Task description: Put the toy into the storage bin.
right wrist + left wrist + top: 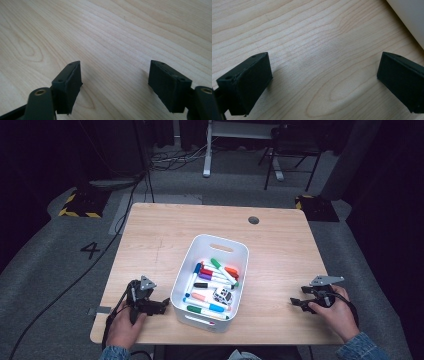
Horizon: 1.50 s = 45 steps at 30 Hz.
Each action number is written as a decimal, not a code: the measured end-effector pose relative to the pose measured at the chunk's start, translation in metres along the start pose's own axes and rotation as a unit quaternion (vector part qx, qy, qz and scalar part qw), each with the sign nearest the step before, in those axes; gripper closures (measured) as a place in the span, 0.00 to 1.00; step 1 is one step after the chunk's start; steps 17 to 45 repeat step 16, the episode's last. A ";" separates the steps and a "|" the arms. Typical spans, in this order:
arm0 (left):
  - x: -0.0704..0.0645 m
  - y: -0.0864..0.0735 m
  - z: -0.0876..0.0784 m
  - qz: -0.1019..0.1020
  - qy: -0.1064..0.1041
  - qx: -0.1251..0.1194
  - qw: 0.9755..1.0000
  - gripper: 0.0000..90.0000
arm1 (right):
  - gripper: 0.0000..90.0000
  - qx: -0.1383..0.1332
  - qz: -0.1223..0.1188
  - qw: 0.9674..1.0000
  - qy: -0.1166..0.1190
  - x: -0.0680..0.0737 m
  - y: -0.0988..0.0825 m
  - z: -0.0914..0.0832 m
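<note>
Pale wooden table [150, 245] showing matt, smooth grain. White plastic bin [218, 240] at frame centre looking smooth, faintly glossy. Black matt left gripper [324, 82] and right gripper [115, 86] showing rough-edged rubbery pads [67, 85]. Grey carpet floor [45, 250] looking coarse.

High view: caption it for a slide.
Two open hand-held grippers, left gripper and right gripper, flank a white plastic bin of coloured markers.

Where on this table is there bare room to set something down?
Bare wood lies behind the white bin up to the table far edge, and between the bin and the right gripper. It is tight between the left gripper and the bin.
</note>
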State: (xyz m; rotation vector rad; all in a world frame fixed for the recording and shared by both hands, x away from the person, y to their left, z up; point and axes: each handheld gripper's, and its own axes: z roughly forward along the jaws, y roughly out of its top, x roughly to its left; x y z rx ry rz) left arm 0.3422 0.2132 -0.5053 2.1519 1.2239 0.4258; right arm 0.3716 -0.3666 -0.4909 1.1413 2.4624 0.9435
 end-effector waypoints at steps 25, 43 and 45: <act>0.000 0.000 0.000 0.001 0.000 0.000 1.000 0.00 | 0.11 -0.053 -0.007 0.998 -0.026 0.009 -0.011 0.010; 0.000 0.000 0.000 0.001 0.000 0.000 1.000 0.00 | 0.11 -0.053 -0.007 0.998 -0.026 0.009 -0.011 0.010; 0.000 0.000 0.000 0.001 0.000 0.000 1.000 0.00 | 0.11 -0.053 -0.007 0.998 -0.026 0.009 -0.011 0.010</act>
